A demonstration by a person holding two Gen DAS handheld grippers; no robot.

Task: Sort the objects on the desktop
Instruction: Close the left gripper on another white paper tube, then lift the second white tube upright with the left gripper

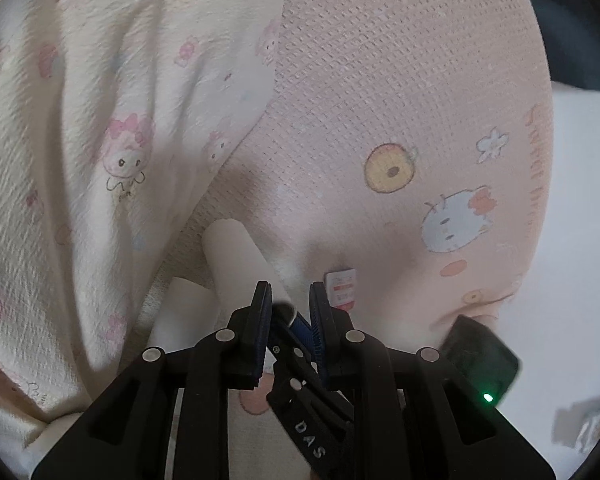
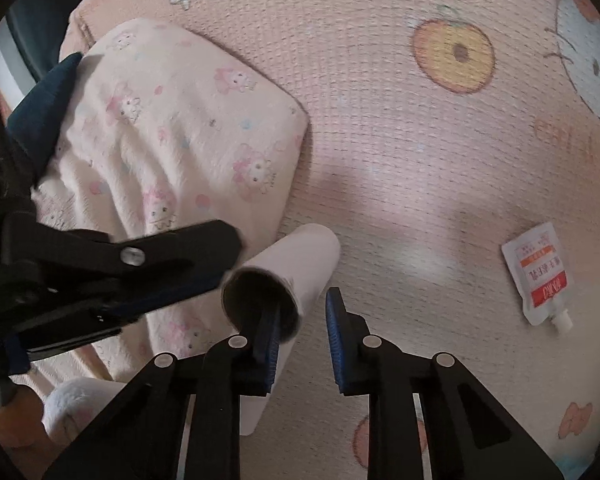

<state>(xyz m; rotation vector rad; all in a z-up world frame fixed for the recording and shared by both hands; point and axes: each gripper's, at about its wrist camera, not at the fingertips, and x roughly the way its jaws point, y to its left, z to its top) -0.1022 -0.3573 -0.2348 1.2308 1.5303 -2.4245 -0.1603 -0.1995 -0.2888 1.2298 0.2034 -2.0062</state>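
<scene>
Paper cup: white cup (image 2: 296, 264) lies on its side on the pink mat (image 2: 380, 120), mouth toward the right wrist camera; its inside looks dark and seemingly holds nothing but a finger.
Right gripper (image 2: 302, 332): jaws apart, left finger inside the cup's mouth, right finger outside the wall.
Left gripper (image 1: 288, 312): jaws a little apart, with the right gripper's tips between them, beside the cup (image 1: 236, 260).
Sachet: white and red sachet (image 2: 538, 276) lies flat on the mat, well apart from the cup.
Pillow: cream printed pillow (image 2: 172, 128) rests just beside the cup.
</scene>
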